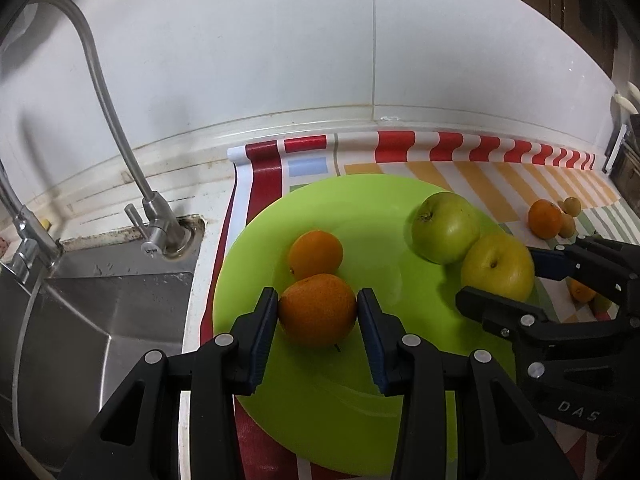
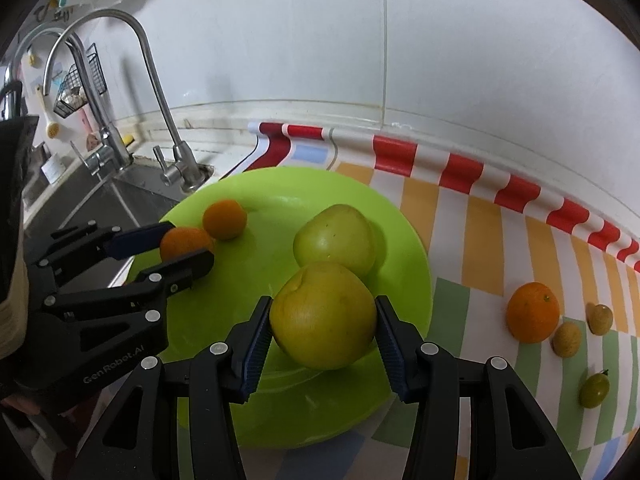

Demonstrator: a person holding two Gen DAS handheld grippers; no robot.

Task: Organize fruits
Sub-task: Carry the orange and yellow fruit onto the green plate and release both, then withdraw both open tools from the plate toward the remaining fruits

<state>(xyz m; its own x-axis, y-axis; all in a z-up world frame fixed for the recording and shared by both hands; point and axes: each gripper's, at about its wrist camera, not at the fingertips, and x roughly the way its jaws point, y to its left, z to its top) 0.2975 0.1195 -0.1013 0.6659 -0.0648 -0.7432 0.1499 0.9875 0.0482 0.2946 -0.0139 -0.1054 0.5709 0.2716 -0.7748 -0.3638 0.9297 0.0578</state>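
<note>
The left gripper [image 1: 317, 309] had its jaws pressed against both sides of a near orange [image 1: 317, 310], which sat low on the green plate [image 1: 340, 412]; whether the fruit rested on the plate or hung just above it could not be told. At about 12 o'clock from it, touching, lay a second orange [image 1: 316, 254]. The right gripper [image 2: 323, 330] pinched a yellow-green apple [image 2: 323, 316] between its blue pads [image 2: 256, 344]; the apple's underside was hidden by its own bulk, so contact with the plate stayed unclear. A paler green apple [image 2: 335, 240] touched it at 12 o'clock.

Both grippers reached in over the plate's near rim, the left tool entering the right view from 9 o'clock, the right tool entering the left view from 3 o'clock. Only a sliver of the person's hand showed at the lower left of the right view.

Off the plate at 3 o'clock, on the striped mat [image 2: 480, 240], lay a loose orange [image 2: 533, 313], two small tan fruits [image 2: 567, 339] hard to identify, and a small green one [image 2: 594, 390]. At 10 o'clock stood the faucet [image 1: 158, 224] beside the steel sink [image 1: 80, 320], whose basin was cut off by the frame.
</note>
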